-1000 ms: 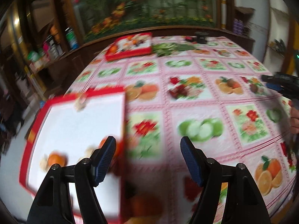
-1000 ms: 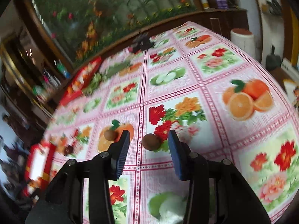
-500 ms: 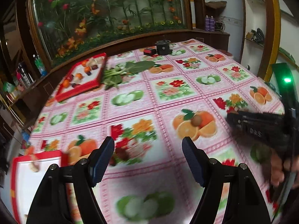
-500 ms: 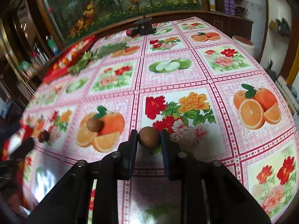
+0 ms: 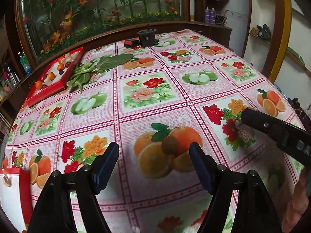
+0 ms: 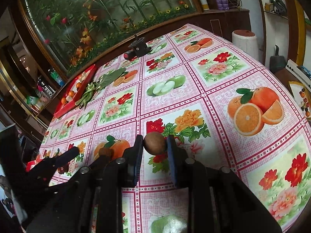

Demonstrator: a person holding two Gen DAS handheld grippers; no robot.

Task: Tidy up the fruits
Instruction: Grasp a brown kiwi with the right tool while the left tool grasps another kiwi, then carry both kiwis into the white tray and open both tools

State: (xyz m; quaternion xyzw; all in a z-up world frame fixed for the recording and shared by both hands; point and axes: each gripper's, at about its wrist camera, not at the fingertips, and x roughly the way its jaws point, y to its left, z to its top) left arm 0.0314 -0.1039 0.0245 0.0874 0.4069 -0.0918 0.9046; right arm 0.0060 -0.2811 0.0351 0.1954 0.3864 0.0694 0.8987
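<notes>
Since earlier: left gripper (image 5: 154,162) has swung right from the near tray toward a second brown fruit (image 5: 170,144).
Right gripper (image 6: 154,151): jaws clamped on a round brown fruit (image 6: 155,143), held over the tablecloth (image 6: 213,89).
Left gripper: jaws wide, holding nothing; second brown fruit lies just beyond them.
Far left: red tray (image 5: 56,86) with fruits, greens (image 5: 83,74) beside it.

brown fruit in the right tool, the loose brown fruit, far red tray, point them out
held brown fruit (image 6: 155,143), right wrist view, front face
loose brown fruit (image 5: 170,145), left wrist view, top
red tray (image 5: 51,90), left wrist view, near rim
</notes>
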